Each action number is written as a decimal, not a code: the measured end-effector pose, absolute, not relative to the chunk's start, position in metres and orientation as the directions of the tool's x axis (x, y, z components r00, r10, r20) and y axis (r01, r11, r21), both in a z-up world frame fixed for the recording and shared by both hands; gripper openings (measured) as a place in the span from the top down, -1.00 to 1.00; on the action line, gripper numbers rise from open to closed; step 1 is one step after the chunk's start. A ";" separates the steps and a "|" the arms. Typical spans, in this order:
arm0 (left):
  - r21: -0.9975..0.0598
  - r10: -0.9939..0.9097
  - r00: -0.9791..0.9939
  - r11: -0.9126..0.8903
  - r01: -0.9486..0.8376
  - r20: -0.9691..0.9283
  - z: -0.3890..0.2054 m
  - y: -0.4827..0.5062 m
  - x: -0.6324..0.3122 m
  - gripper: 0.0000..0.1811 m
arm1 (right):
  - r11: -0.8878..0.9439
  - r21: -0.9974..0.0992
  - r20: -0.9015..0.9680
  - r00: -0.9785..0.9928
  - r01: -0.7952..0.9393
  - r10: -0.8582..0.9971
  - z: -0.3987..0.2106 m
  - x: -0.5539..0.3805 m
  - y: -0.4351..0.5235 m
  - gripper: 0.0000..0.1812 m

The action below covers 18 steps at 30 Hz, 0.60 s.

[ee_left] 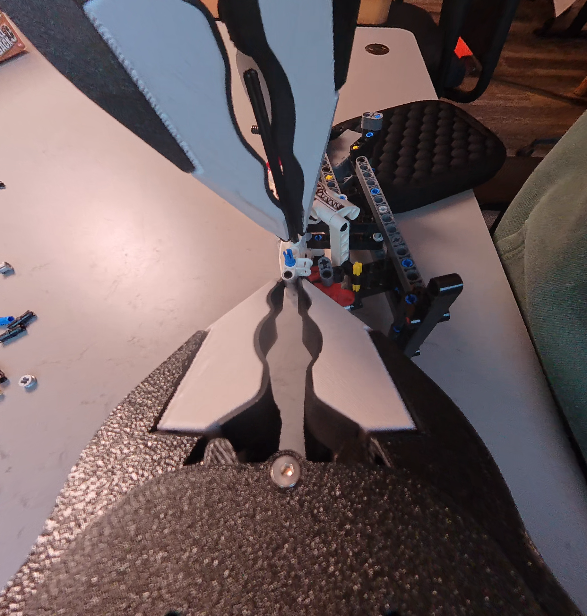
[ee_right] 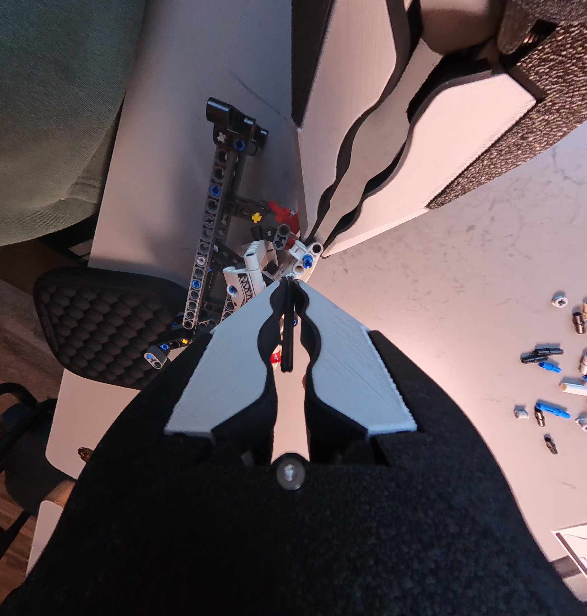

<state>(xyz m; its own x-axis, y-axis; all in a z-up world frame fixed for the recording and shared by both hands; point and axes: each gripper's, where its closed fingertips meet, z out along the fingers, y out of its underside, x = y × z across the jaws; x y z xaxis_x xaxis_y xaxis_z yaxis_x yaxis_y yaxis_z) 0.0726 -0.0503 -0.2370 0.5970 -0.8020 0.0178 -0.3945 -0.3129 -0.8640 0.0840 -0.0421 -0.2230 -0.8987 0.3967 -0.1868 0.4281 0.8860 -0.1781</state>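
Brick model [ee_left: 362,240] lies on the table [ee_left: 118,200], its long grey beam [ee_left: 387,220] running from 11 to 5 o'clock. At its white end, the left gripper [ee_left: 290,283] pinches a white piece. From 12 o'clock, the right gripper [ee_right: 288,283] clamps a thin black rod [ee_right: 288,330]. Loose pins [ee_left: 12,325] lie at 9 o'clock.
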 end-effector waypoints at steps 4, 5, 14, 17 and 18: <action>-0.864 -0.804 0.594 -0.314 -0.393 0.022 -0.238 -0.051 0.073 0.93 | 0.874 -0.171 -0.212 -0.884 0.454 0.417 -0.224 0.085 -0.043 0.98; -0.862 -0.806 0.591 -0.312 -0.399 0.019 -0.238 -0.052 0.074 0.93 | 0.876 -0.171 -0.219 -0.885 0.450 0.412 -0.224 0.086 -0.044 0.98; -0.858 -0.806 0.591 -0.318 -0.404 0.020 -0.238 -0.055 0.077 0.93 | 0.866 -0.167 -0.222 -0.873 0.472 0.434 -0.228 0.089 -0.047 0.97; -0.863 -0.808 0.587 -0.324 -0.388 0.040 -0.238 -0.055 0.076 0.92 | 0.835 -0.174 -0.244 -0.844 0.522 0.477 -0.226 0.089 -0.046 0.96; -0.864 -0.809 0.587 -0.324 -0.386 0.042 -0.237 -0.055 0.076 0.92 | 0.832 -0.176 -0.251 -0.841 0.526 0.479 -0.224 0.090 -0.045 0.95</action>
<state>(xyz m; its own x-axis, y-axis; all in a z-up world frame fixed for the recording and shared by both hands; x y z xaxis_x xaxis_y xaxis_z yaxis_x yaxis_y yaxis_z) 0.0765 -0.0550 -0.2374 0.5865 -0.8089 0.0416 -0.3861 -0.3244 -0.8635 0.0896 -0.0451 -0.2238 -0.8414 0.4788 -0.2507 0.5258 0.8323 -0.1755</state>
